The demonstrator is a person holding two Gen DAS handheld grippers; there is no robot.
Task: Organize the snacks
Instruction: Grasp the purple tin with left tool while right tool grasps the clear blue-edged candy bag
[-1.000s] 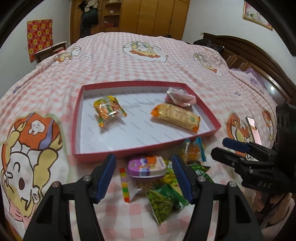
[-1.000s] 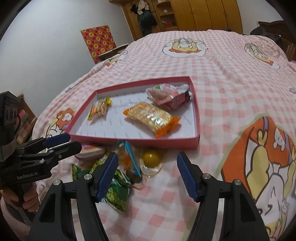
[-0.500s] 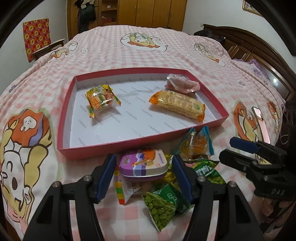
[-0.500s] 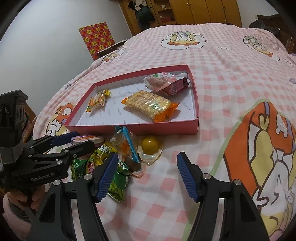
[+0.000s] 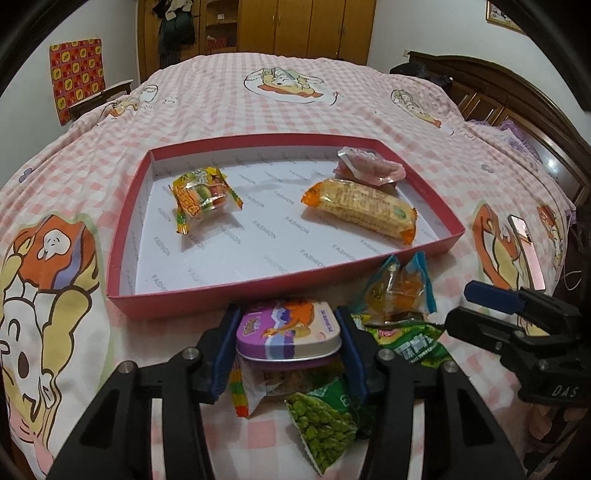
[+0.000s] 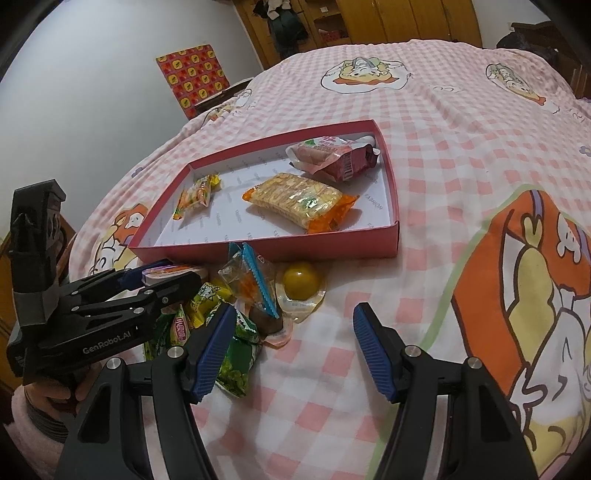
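Observation:
A red tray [image 5: 236,291] lies on the bed and holds a candy packet [image 5: 201,197], a wafer pack [image 5: 364,210] and a pink packet [image 5: 369,168]. In front of it lies a pile of loose snacks. My left gripper [image 5: 288,332] is shut on a purple tin [image 5: 286,326] at the pile's top, its pads against both ends. In the right wrist view the tin [image 6: 173,273] shows between the left gripper's fingers. My right gripper [image 6: 293,347] is open and empty, over the bedspread just right of the green packets [image 6: 236,354], near a yellow jelly cup [image 6: 301,284].
The pile also holds a green pea packet [image 5: 321,424], a blue-edged candy bag [image 5: 402,291] and a striped candy strip [image 5: 238,387]. A phone [image 5: 526,251] lies on the bed at right. A dark headboard [image 5: 517,96] and wardrobes [image 5: 306,26] stand beyond.
My left gripper has moved forward and down onto the purple tin and closed on it. The right gripper has come slightly closer to the pile, still open.

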